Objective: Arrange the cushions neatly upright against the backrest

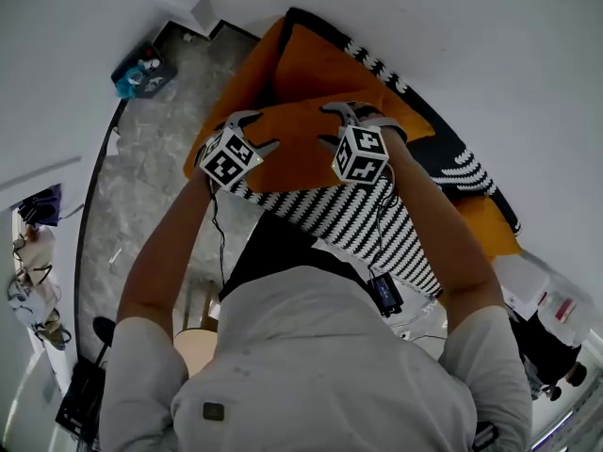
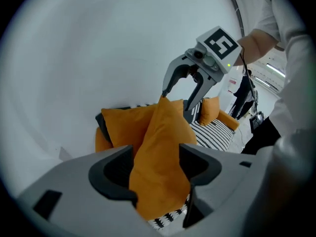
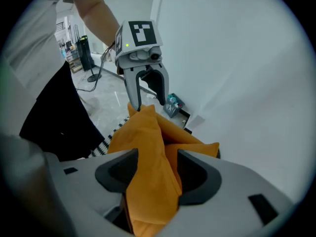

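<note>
Orange cushion [image 1: 301, 153], square and plump in a matt, suede-like fabric, stands on edge on a sofa [image 1: 353, 219] whose seat is covered in a black-and-white zigzag weave. Its two upper corners rise between the fingers of the two grippers. The left gripper [image 2: 157, 154] has its grey, blocky fingers [image 2: 111, 169] spread wide. One creased corner of the cushion stands loosely between them, with a gap showing on one side. The right gripper [image 3: 157, 157] is likewise wide apart around the opposite corner, the cloth hanging slack between its dark, curved fingers [image 3: 197, 174]. Just behind, a second orange cushion [image 2: 121, 125] leans at the sofa's back, by a smooth white wall [image 2: 98, 43]. A smaller orange cushion [image 2: 212, 110] sits at the sofa's far end. Grey marbled floor [image 1: 151, 158] lies beside the sofa.
</note>
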### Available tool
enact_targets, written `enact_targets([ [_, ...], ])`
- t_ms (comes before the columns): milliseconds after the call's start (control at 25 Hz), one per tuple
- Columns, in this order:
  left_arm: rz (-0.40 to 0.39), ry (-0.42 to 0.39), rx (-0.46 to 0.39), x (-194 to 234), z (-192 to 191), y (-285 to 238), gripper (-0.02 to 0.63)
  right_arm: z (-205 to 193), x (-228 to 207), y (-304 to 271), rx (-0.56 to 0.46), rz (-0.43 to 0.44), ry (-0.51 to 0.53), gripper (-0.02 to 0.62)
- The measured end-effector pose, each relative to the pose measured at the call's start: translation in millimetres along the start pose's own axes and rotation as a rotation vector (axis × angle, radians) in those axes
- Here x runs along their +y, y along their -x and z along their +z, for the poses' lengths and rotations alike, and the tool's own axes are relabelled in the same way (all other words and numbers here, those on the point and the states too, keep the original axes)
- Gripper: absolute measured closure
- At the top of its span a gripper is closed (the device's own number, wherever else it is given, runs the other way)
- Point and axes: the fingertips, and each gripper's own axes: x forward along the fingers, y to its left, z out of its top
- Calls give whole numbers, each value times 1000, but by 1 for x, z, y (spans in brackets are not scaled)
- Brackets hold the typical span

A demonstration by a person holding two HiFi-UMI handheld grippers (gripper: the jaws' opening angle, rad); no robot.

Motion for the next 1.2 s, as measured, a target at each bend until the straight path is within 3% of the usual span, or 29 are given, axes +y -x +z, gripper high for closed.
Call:
enact_targets([
  [240,-58,-16,130,20,-38,-50,304,-45,-12,-45,185,108,96,330],
  [440,-74,-21,232,47,-75,-88,303,-79,-24,-81,309,211,27,322],
  [760,-150,3,402,61,-120,-129,291,-107,-18,-107,384,314,-67,332],
  [1000,-188,35,405,55,-125,-147,303,-115,1,-119,403,339,-61,453],
  [1200,-195,20,427,44,-131,-146,440,-115,9,-120,381,319,-60,528],
])
